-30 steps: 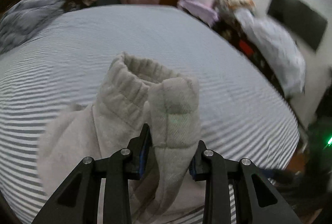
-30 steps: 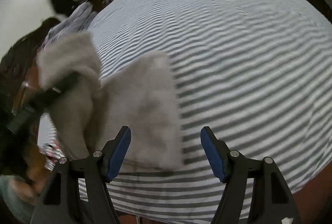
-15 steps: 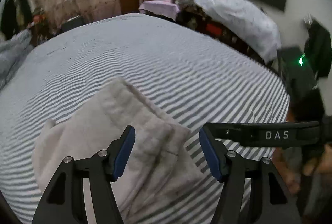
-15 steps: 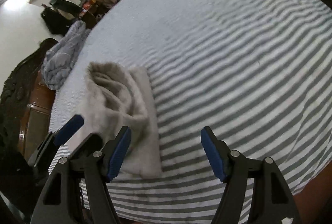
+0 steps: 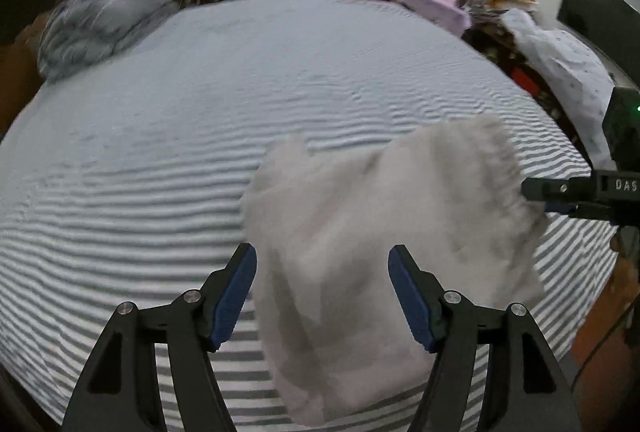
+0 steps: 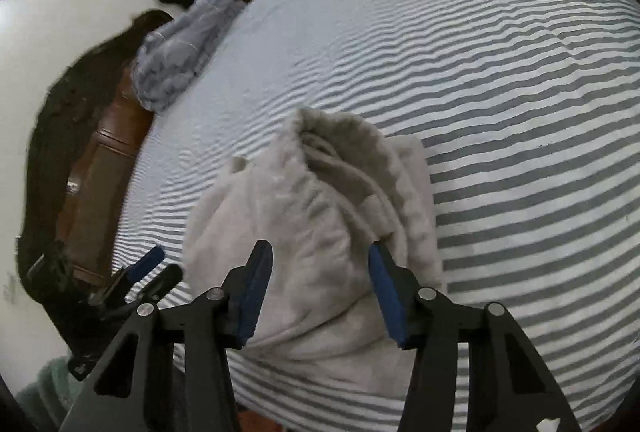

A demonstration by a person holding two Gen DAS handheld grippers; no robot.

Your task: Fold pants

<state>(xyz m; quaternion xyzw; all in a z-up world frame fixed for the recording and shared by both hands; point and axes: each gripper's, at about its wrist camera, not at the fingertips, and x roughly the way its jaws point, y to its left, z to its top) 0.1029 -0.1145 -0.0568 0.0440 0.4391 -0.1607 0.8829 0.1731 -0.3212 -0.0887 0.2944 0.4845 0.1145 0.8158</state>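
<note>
The pale grey fleece pants [image 5: 384, 252] lie bunched in a folded bundle near the front edge of the striped bed [image 5: 200, 120]. In the right wrist view the pants [image 6: 320, 224] show their ribbed waistband opening toward the far side. My left gripper [image 5: 322, 292] is open, its blue pads either side of the bundle's near end. My right gripper [image 6: 320, 284] is partly open with the fabric between its pads; I cannot tell whether they touch it. The right gripper also shows in the left wrist view [image 5: 560, 198] at the pants' right edge.
A crumpled blue-grey blanket [image 5: 100, 20] lies at the bed's far left corner. Piled bedding and clothes [image 5: 560, 56] sit along the right wall. A wooden bed frame [image 6: 96, 192] runs along the left. Curtains and a door stand behind the bed.
The left gripper let go of the pants and opened. The right gripper moved onto the bundle and its jaws narrowed. The pants have shifted right in the left wrist view.
</note>
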